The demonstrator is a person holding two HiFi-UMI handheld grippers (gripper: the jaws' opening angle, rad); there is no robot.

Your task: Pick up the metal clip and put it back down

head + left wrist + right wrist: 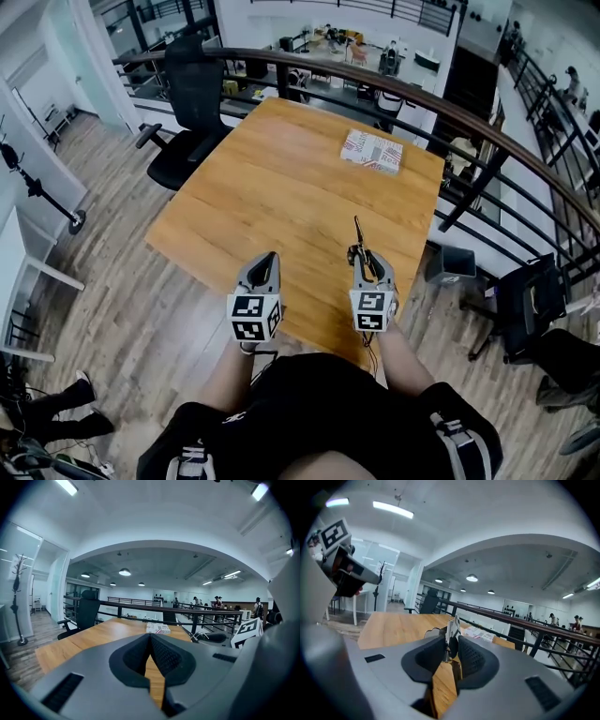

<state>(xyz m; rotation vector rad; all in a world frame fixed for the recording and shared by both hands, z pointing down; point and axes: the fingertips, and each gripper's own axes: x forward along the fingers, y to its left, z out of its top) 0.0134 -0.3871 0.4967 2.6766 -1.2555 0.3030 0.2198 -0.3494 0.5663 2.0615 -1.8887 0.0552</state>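
The fingers (pixel 372 268) of the right gripper (pixel 367 255) are closed narrowly on the metal clip (pixel 357 236) in the head view. The clip's thin dark handle sticks out past the fingertips, over the near right part of the wooden worktop (pixel 281 178). From this height it may be resting on the wood or hanging just above it; I cannot tell which. The left gripper (pixel 268 257) is just beside the right one, over the worktop's near edge, with its fingers together and nothing between them. A flat printed packet (pixel 372 151) lies well apart from both, near the far right corner. A black office chair (pixel 190 103) stands beyond the far left corner, and a dark railing (pixel 487 131) curves round behind.

In the left gripper view, the ribbed fingers (pixel 166 657) meet at their tips and hold nothing; only a sliver of worktop (pixel 101 634) shows between them lower down. Ahead lie the packet (pixel 158 629) and the office chair (pixel 87 613). The right gripper's marker cube (pixel 248 631) shows at the right.

In the right gripper view, the fingers (pixel 471 660) press on the metal clip (pixel 450 637) from both sides. The clip stands upright between them, and its bright metal plate rises above the fingertips. The worktop (pixel 393 625) stretches beyond, with the packet (pixel 480 633) just right of the clip. The left gripper's marker cube (pixel 333 534) is at the upper left.
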